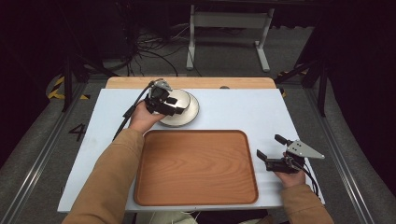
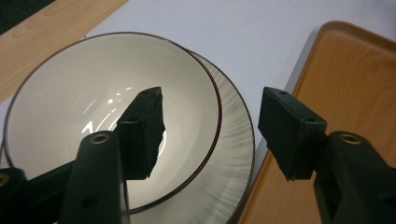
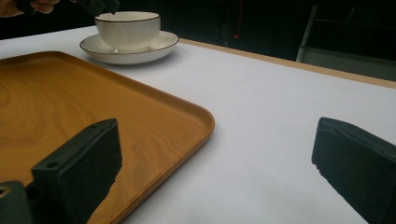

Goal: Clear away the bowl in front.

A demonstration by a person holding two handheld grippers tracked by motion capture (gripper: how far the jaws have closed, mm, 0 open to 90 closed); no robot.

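A: Left gripper view: the left gripper [image 2: 210, 128] straddles the near wall of the bowl [image 2: 93, 93], one jaw inside, one outside over the saucer [image 2: 233, 154]. The jaws are not yet pressing on the rim.

B: So close squarely on the rim, I'd say, and lift straight up so the saucer stays put.

A: In the high view, bowl and saucer sit at eleven o'clock of the wooden tray [image 1: 196, 168], just past its far left corner.

B: The tray's raised lip needs clearing. The tabletop [image 1: 243, 107] at one o'clock is bare.

A: The right gripper [image 1: 275, 151] rests at three o'clock of the tray, jaws spread wide, holding nothing.
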